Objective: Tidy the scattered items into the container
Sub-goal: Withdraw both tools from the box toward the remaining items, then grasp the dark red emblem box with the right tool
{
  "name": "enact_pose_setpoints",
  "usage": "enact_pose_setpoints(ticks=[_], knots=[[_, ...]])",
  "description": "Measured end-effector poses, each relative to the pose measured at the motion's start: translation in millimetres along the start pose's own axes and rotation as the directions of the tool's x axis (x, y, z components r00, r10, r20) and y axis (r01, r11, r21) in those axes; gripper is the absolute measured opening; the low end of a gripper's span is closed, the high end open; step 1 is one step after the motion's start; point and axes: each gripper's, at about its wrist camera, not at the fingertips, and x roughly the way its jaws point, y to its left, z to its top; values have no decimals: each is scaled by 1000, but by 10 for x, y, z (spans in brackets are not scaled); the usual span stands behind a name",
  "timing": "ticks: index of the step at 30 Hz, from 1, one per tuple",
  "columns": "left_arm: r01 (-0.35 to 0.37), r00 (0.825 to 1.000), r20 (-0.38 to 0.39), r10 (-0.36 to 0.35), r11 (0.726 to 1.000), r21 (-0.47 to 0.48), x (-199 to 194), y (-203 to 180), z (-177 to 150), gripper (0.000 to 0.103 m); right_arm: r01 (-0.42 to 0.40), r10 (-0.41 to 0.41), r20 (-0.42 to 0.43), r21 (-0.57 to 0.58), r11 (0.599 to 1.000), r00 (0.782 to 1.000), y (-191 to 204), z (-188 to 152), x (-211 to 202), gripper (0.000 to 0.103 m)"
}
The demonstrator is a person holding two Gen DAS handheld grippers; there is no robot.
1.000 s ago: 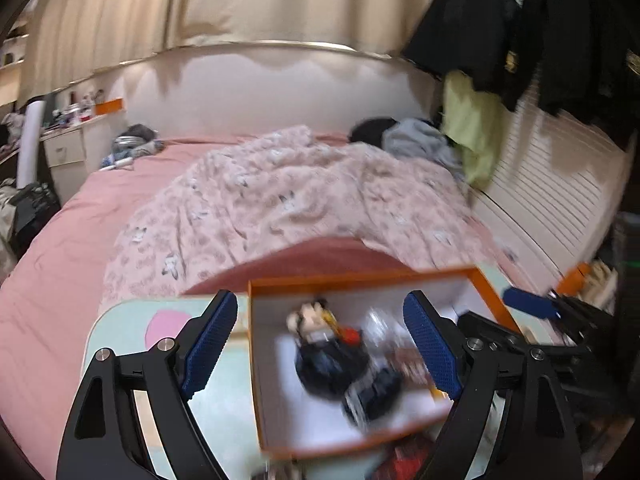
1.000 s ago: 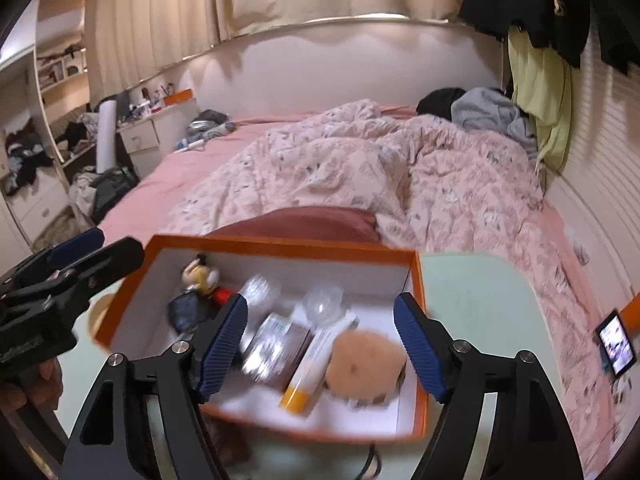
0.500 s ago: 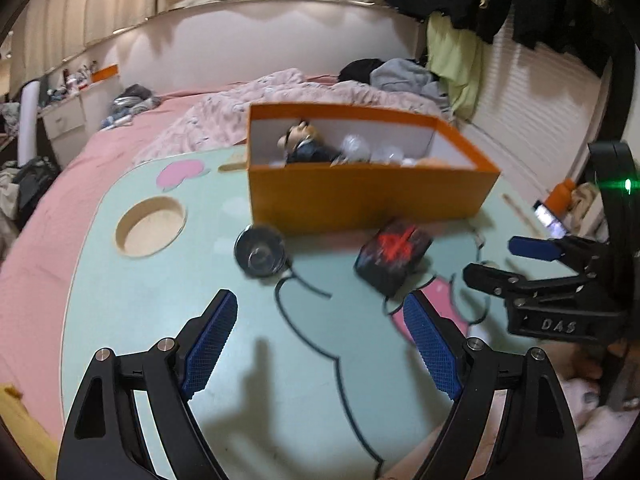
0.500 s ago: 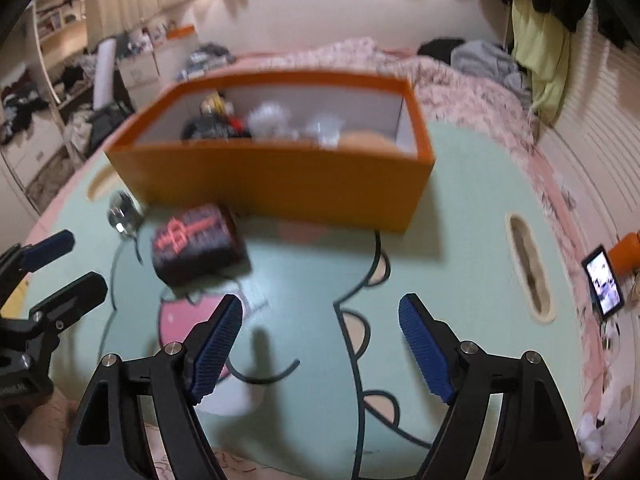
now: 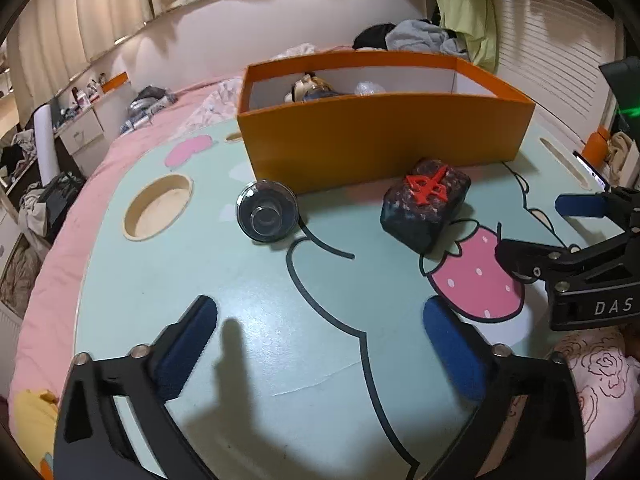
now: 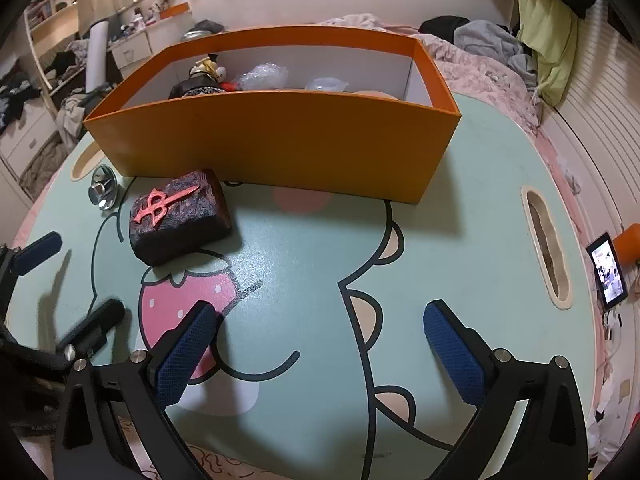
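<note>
An orange box (image 5: 384,140) (image 6: 280,144) stands on the far half of the mint-green cartoon table (image 5: 280,300); a figurine (image 6: 204,76) and clear plastic bits lie inside. Close in front of it sit a dark block with a red sword emblem (image 5: 426,204) (image 6: 180,216) and a round shiny cup-like piece (image 5: 267,216) (image 6: 103,192). My left gripper (image 5: 320,332) (image 6: 80,276) hovers low over the near table, jaws opening, nothing between them. My right gripper (image 6: 320,316) (image 5: 536,232) hangs beside it on the right, jaws opening too, holding nothing.
The table has a round cup hole (image 5: 158,206) at the left and a long slot (image 6: 546,248) at the right. A lit phone (image 6: 608,274) leans past the right edge. The table lies on a pink bed with a rumpled quilt behind the box.
Both grippers have come down from over the box to the near side of the table, so the box now shows side-on. Both pairs of jaws stand wider.
</note>
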Motion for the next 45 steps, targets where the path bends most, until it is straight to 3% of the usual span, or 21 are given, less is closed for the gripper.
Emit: enact_pose_setpoints(ticks=[7,27,29,34,39,42,45], knots=[[52,999,-15,-52,998,-33,19,49,-17,103,0,0,0,-3,1000,1000,-2,10,8,103],[59,998,-22,-60,998,-20,6,36,-14,103,-9,9,-7,-15,1000,1000,56,33,37,103],[32,999,-8,-32,999,-16,-36,47,-19,103,-9,9,-7,-14,1000,1000,55,37,38,103],[54,992,116,-46,996,-66,-344,273,-3,95,-25,25,0,-9,1000,1000,45,34,29,103],[-62,980,178,88,988,-144,-505,636,25,95,-56,59,98,-32,998,993,95,40,-171,102],[-39,982,174,71,983,-181,-508,809,15,95,-68,82,152,-100,993,985,251,68,-287,102],[-4,983,179,40,980,-199,-491,855,35,95,-63,86,145,-158,985,986,419,147,-247,102]])
